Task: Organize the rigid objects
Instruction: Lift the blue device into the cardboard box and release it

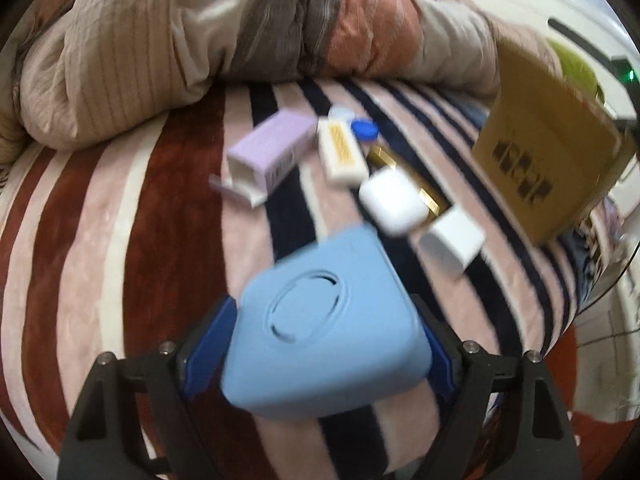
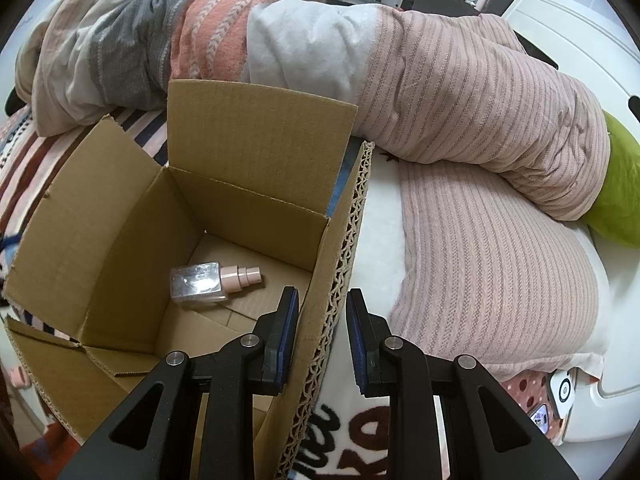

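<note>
Two hand-held grippers work over a bed covered with a striped fleece blanket (image 1: 120, 240) in maroon, pink, cream and navy. The left hand-held gripper (image 1: 320, 344) tilts steeply down toward the bed, and its blue pads press on either side of a pale blue, rounded plastic box with a circular moulded ring on top (image 1: 324, 328), which it holds above the blanket; the view is blurred.

Beyond it, from left to right, lie a lilac rectangular carton with an open end flap (image 1: 268, 152), a small white box with a yellow label (image 1: 342, 154), a blue round cap (image 1: 365, 130), a gold-trimmed flat bar (image 1: 412, 184) partly under a white rounded case (image 1: 392, 202), and a white rectangular block (image 1: 452, 240). At the right edge stands a brown cardboard box (image 1: 544, 152) with dark printed marks. A bunched quilt in beige, grey and orange (image 1: 200, 40) lies along the far side.

The right hand-held gripper (image 2: 322, 344) also points steeply down. Its jaws are drawn close, pinching the right-hand corrugated wall of the open brown cardboard box (image 2: 340, 264), one pad inside and one outside. On the box floor lies a clear square glass bottle with a pink pump top (image 2: 208, 282), on its side. Right of the box are a pink ribbed blanket (image 2: 480, 220) and a green cushion (image 2: 620, 192).
</note>
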`<state>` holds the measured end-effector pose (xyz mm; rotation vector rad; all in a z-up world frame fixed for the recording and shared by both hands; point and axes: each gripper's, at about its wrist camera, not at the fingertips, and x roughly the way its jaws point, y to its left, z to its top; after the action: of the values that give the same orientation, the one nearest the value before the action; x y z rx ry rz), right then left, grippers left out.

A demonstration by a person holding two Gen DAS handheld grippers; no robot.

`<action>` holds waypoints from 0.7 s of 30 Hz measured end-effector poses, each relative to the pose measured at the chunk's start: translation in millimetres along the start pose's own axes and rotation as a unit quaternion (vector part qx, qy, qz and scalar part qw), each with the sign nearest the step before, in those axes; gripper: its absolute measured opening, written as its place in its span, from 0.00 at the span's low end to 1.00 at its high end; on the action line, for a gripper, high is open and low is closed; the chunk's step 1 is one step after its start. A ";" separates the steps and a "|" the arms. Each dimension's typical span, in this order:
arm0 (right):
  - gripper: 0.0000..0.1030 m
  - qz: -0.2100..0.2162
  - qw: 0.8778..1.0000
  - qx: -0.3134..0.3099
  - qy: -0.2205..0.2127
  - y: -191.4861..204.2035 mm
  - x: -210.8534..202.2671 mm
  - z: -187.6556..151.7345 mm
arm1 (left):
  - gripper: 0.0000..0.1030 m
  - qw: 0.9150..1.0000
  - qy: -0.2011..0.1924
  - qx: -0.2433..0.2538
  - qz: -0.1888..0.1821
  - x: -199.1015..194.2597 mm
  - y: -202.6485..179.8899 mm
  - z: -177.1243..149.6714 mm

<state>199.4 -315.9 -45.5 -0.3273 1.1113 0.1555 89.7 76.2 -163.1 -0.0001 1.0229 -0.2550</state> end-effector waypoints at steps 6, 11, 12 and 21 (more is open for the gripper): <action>0.18 0.002 1.000 0.000 -0.001 -0.9 -0.4 -0.3 | 0.78 0.999 -0.018 -0.028 -0.007 4.3 4.7 -23.1; 0.18 0.003 1.000 0.001 -0.003 -0.8 -0.7 -0.6 | 0.82 0.999 -0.024 -0.020 0.021 14.7 -9.3 -17.4; 0.18 0.003 1.000 0.002 -0.003 -0.8 -0.9 -1.0 | 0.86 0.999 -0.020 -0.016 0.032 18.3 -13.6 -15.7; 0.18 0.006 1.000 0.002 -0.004 -1.1 -1.5 -1.4 | 0.76 0.997 -0.034 -0.006 0.065 13.7 -27.5 -19.1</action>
<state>197.8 -317.4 -44.5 -0.3160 1.1047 0.1646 74.5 48.8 -181.4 0.0467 0.9532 -0.1301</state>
